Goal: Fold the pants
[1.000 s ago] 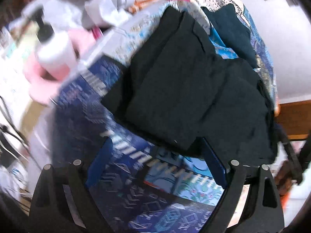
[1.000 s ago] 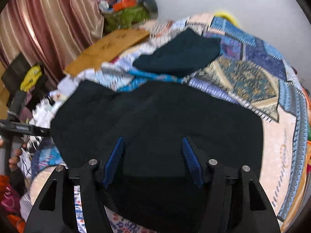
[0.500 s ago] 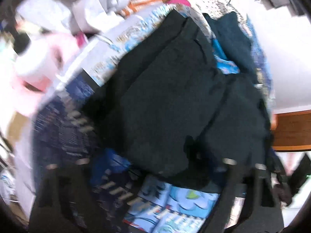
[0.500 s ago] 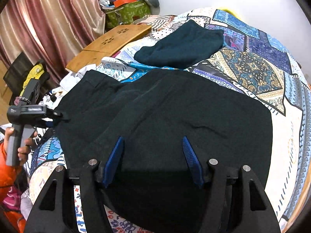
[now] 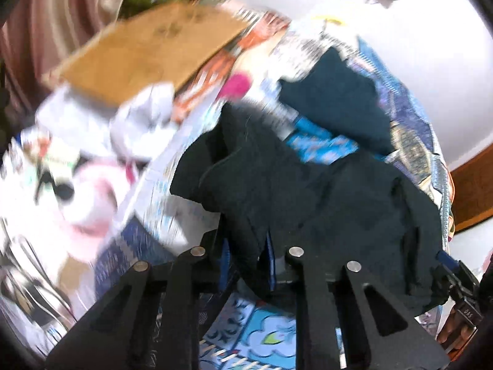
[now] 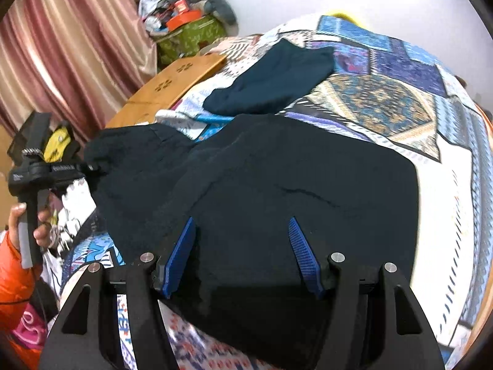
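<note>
Two grippers are engaged: the left gripper (image 5: 246, 246) is clamped on the black pants' (image 6: 292, 185) edge near the quilted bed's (image 6: 431, 185) left side, presumably for folding over. The right gripper (image 6: 243, 256) is held apart above the cloth.

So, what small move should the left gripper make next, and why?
Probably lift and carry the pinched edge across toward the right side. The left gripper is shut on the dark pants, which lie spread on the quilt, while the right gripper is open above them.
</note>
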`<state>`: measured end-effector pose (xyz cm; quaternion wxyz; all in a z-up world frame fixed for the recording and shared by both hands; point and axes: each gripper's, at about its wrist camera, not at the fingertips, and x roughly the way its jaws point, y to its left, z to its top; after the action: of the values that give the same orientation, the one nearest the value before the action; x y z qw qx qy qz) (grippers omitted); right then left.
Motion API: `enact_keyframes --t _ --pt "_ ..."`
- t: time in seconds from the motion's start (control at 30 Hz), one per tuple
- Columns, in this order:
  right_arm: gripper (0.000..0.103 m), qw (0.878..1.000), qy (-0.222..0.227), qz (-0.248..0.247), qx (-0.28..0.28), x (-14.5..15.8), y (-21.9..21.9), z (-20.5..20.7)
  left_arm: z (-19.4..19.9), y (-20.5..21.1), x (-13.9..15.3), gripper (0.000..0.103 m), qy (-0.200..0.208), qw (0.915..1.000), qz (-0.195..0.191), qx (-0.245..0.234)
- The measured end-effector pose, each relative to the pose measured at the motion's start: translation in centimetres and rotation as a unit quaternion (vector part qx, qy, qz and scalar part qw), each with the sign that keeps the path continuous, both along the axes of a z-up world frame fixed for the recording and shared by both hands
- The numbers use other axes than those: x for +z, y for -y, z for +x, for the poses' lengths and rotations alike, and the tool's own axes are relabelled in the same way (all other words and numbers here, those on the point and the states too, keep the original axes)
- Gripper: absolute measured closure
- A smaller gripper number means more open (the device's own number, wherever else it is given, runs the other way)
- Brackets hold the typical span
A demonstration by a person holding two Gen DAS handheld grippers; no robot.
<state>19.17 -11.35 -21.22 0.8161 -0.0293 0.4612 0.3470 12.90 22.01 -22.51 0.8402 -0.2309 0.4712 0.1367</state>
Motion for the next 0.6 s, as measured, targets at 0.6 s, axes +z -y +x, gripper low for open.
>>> enact_keyframes --t 0.6 --pt "0.044 0.992 0.037 0.017 -0.12 2.6 11.3 -0.5 9.2 21.3 14.4 0.085 0.171 0.9502 0.081 -0.248"
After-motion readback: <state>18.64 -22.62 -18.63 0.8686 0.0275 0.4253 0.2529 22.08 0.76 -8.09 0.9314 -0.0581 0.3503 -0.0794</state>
